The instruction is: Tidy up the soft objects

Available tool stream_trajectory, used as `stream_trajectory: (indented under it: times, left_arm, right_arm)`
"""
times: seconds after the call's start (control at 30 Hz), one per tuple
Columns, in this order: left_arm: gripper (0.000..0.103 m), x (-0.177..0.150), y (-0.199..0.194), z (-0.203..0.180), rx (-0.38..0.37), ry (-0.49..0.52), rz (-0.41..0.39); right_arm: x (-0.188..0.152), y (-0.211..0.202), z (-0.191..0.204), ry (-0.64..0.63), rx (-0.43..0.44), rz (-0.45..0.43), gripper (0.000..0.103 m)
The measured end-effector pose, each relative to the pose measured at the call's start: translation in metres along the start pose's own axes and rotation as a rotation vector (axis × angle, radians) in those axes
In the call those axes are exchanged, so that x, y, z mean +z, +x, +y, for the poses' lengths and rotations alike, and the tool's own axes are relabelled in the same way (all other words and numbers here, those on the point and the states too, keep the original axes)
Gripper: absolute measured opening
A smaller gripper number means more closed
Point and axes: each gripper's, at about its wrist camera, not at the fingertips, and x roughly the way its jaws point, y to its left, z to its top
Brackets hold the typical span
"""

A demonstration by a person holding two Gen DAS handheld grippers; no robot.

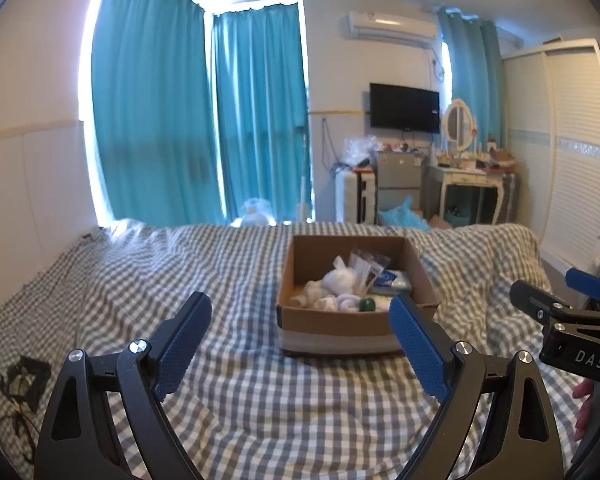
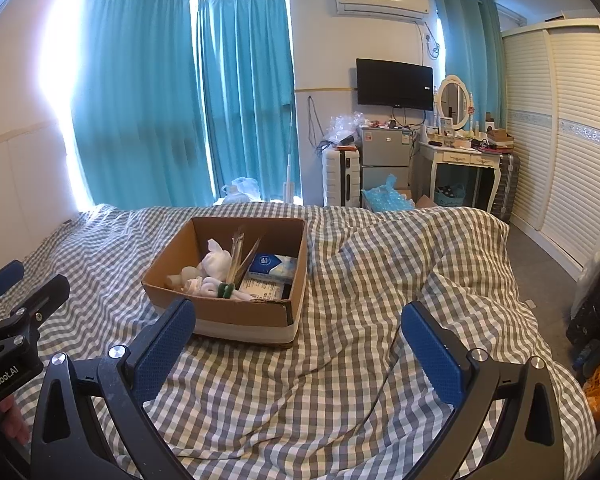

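Note:
An open cardboard box (image 1: 336, 326) (image 2: 228, 314) sits on the grey checked bedspread (image 1: 236, 396) (image 2: 340, 392). It holds several soft things: a knotted white cloth bundle (image 1: 339, 279) (image 2: 215, 263), rolled white socks (image 1: 346, 303) (image 2: 204, 285), a green roll (image 1: 367, 305) (image 2: 226, 290), a blue tissue pack (image 1: 390, 280) (image 2: 270, 266) and clear packets. My left gripper (image 1: 300, 322) is open and empty, just short of the box. My right gripper (image 2: 300, 334) is open and empty, at the box's near right corner.
Teal curtains (image 1: 160, 120) and a white wall stand beyond the bed. A fridge (image 2: 384, 160), suitcase, dressing table (image 2: 460, 160) and wardrobe (image 2: 560, 128) line the far right. A dark cable bundle (image 1: 20, 380) lies on the bed at left.

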Motion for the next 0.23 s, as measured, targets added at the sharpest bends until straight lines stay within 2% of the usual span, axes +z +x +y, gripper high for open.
stream_trajectory:
  times: [0.23]
  left_arm:
    - [0.092,-0.0003,-0.0008,-0.0006,0.009,0.002,-0.011]
  right_arm:
    - [0.0002,0.0006,0.001,0.0,0.001,0.0,0.103]
